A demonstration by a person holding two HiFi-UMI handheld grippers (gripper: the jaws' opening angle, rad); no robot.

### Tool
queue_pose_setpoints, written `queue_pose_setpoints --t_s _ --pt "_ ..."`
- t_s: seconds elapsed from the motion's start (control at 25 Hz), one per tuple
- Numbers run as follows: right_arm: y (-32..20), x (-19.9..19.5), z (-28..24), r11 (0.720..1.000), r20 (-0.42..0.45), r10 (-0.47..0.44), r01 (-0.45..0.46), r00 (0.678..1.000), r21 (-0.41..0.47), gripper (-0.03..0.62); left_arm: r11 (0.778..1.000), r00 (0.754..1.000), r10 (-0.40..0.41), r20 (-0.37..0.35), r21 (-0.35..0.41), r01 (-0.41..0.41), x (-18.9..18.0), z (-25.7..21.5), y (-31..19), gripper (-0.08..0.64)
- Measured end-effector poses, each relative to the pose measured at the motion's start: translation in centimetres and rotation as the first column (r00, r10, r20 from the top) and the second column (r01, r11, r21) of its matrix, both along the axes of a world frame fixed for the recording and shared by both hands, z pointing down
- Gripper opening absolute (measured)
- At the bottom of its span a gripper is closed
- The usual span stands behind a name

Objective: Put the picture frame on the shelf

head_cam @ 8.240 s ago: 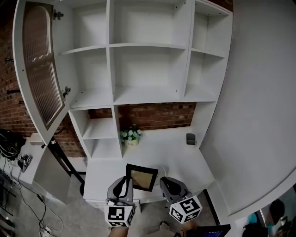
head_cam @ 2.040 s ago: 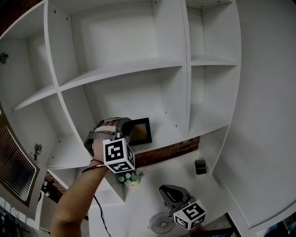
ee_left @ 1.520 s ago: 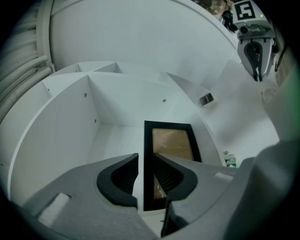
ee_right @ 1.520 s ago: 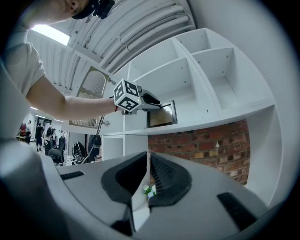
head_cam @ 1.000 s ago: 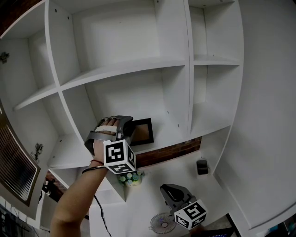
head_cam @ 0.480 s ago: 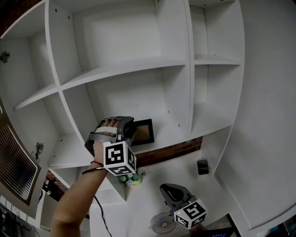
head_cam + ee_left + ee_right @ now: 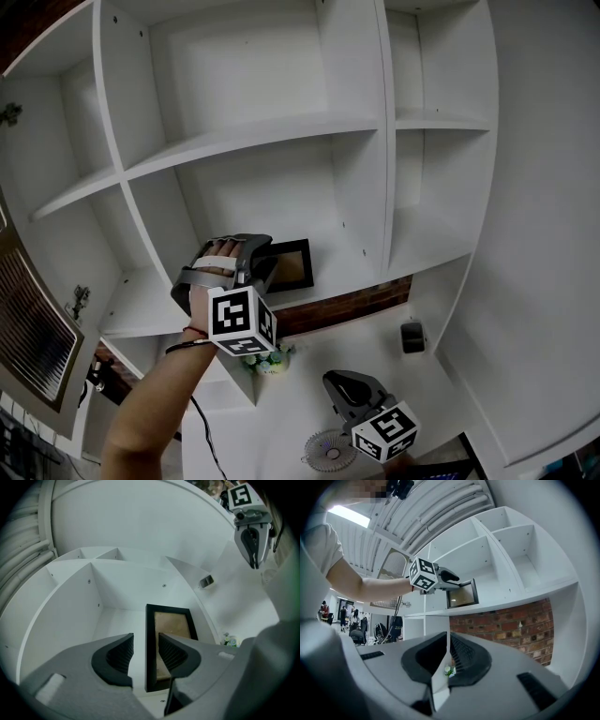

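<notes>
The black picture frame (image 7: 291,266) with a tan inside stands upright on the white shelf (image 7: 349,279), in the middle compartment. My left gripper (image 7: 266,256) reaches into that compartment from the left. In the left gripper view the frame (image 7: 171,631) has its near edge between my jaws (image 7: 146,647), which are opening; a gap shows beside the left pad. The right gripper (image 7: 332,381) hangs low over the desk, jaws together with nothing between them. From the right gripper view the frame (image 7: 462,594) and left gripper (image 7: 456,579) appear above the brick wall.
A small flower pot (image 7: 264,361) sits on the desk below the shelf, with a round fan (image 7: 326,451) near the front and a small dark object (image 7: 411,336) at the right. A brick wall (image 7: 339,309) backs the desk. An open cabinet door (image 7: 26,349) hangs at the left.
The frame, earlier held over the desk, now stands on the shelf. Over the last second the left gripper has eased slightly back and down; the frame stays put.
</notes>
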State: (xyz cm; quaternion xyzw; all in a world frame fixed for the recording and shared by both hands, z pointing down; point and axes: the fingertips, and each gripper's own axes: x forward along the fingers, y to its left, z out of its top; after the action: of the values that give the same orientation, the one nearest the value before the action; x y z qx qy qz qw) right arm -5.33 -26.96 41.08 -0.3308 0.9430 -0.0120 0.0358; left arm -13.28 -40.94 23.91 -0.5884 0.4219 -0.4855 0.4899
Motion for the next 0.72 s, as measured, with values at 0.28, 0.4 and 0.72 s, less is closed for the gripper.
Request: queue_pose_setpoints --t_s 0.28,0.4,0.72 --pt "0.0 -0.1 0.3 1.000 -0.027 -0.011 0.012 1.000 0.006 0.020 1.000 0.999 -0.009 -0.039 0.003 0.009 -0.3 0.1 0.4 0.152" --pt "0.0 -0.1 0.2 1.000 -0.042 -0.016 0.016 0.999 0.015 0.020 1.000 0.996 -0.007 -0.084 0.003 0.007 -0.2 0.1 0.7 0.152" --pt "0.1 -0.3 -0.5 0.999 -0.075 -0.030 0.033 0.997 0.040 0.020 1.000 0.946 0.003 -0.323 0.001 -0.003 -0.7 -0.8 1.6 0.152"
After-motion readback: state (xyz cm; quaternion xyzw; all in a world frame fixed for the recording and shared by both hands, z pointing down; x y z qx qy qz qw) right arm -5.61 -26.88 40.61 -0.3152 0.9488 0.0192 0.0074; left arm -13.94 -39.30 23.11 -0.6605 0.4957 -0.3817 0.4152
